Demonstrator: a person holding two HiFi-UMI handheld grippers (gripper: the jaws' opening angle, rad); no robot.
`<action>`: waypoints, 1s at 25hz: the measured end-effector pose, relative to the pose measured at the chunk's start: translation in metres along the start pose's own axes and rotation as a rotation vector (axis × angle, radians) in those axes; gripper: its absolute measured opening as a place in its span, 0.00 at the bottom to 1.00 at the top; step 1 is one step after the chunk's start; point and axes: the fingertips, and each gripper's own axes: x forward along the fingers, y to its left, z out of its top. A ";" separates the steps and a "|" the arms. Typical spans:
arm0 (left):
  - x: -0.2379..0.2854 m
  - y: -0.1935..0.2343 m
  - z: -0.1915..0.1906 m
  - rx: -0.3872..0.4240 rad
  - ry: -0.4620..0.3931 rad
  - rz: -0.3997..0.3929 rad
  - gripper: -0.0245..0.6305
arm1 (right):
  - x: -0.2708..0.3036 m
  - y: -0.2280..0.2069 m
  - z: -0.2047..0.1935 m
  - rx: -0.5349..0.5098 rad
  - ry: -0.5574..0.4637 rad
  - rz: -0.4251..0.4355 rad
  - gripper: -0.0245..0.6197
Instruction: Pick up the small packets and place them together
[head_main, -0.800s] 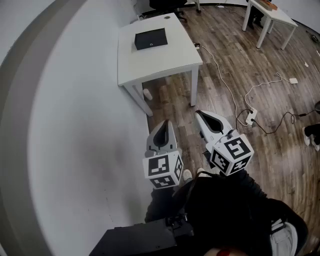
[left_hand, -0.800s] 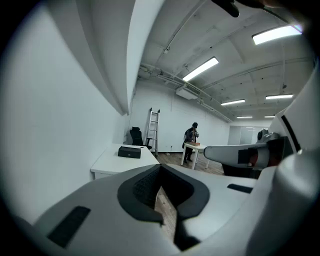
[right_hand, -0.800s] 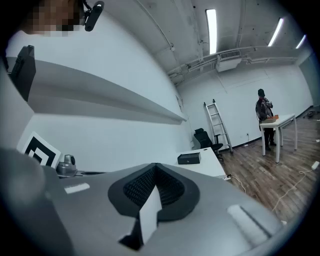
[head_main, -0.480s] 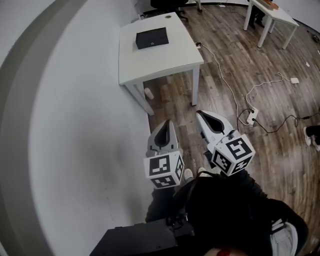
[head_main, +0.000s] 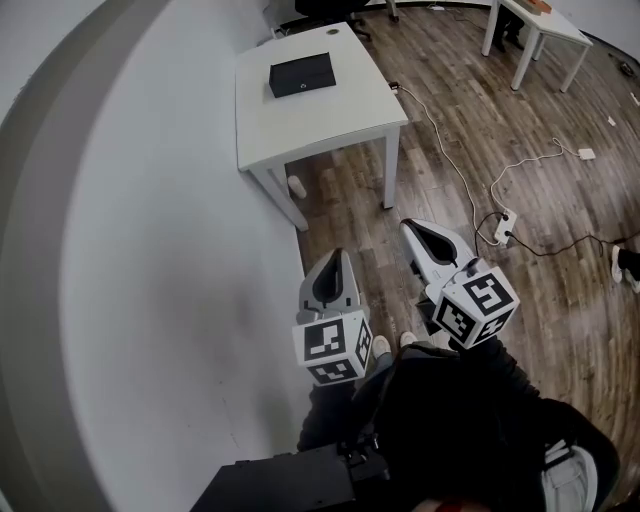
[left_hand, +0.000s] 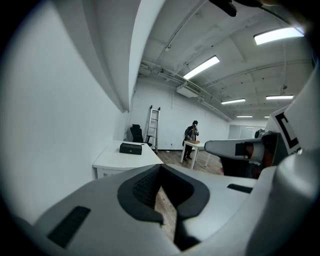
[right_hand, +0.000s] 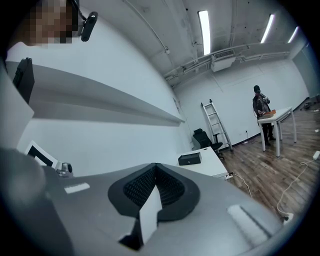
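Observation:
No small packets show in any view. In the head view, my left gripper (head_main: 336, 258) and right gripper (head_main: 410, 228) are held side by side at waist height over the wooden floor, both pointing towards a white table (head_main: 310, 120). The jaws of each are shut with nothing between them. The left gripper view looks along its shut jaws (left_hand: 161, 169), with the right gripper (left_hand: 235, 148) beside it. The right gripper view looks along its own shut jaws (right_hand: 155, 169) towards the same table (right_hand: 210, 167).
A black box (head_main: 301, 76) lies on the white table. A white wall (head_main: 150, 250) runs close on my left. Cables and a power strip (head_main: 500, 232) lie on the floor to the right. A second table (head_main: 535, 28) stands far right, with a person (right_hand: 261, 107) beside it. A ladder (left_hand: 151, 127) leans at the back.
Both grippers sit slightly lower and further right in the head view than before. Their jaws stay shut and empty.

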 end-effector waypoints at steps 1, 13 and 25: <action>-0.002 0.004 -0.002 -0.007 0.002 0.004 0.03 | 0.000 0.000 0.000 -0.002 -0.002 -0.005 0.04; 0.029 0.040 -0.021 -0.039 0.043 0.028 0.03 | 0.033 -0.030 -0.010 -0.025 0.002 -0.062 0.04; 0.169 0.055 0.034 -0.005 0.044 0.050 0.03 | 0.149 -0.136 0.032 -0.012 0.003 -0.057 0.04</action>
